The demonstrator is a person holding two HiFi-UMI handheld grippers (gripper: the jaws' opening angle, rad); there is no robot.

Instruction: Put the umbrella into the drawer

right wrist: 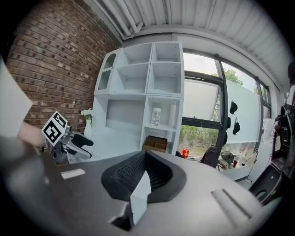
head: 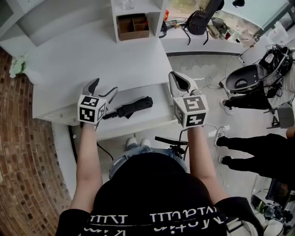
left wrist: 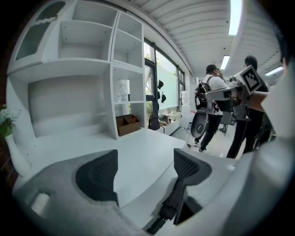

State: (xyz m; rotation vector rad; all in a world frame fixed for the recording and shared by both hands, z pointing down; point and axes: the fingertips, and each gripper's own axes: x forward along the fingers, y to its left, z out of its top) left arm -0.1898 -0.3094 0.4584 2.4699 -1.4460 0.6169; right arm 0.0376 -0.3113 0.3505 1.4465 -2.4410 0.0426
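A black folded umbrella (head: 132, 107) lies flat in the pulled-out white drawer (head: 152, 120) under the desk top (head: 92, 60). My left gripper (head: 104, 86) hovers open just above the umbrella's handle end, nothing between its fingers. In the left gripper view the umbrella (left wrist: 177, 198) shows below the right pad (left wrist: 189, 167) of my left gripper (left wrist: 143, 170), not touched by it. My right gripper (head: 180, 80) sits at the drawer's right end, its jaws shut and holding nothing; the right gripper view shows its (right wrist: 144, 173) pads pressed together.
A white shelf unit (head: 138, 9) with a brown cardboard box (head: 133, 26) stands at the desk's back. A brick wall (head: 18, 152) runs along the left. To the right are an office chair (head: 244, 78), a backpack (head: 199, 20) and a person's legs (head: 256, 147).
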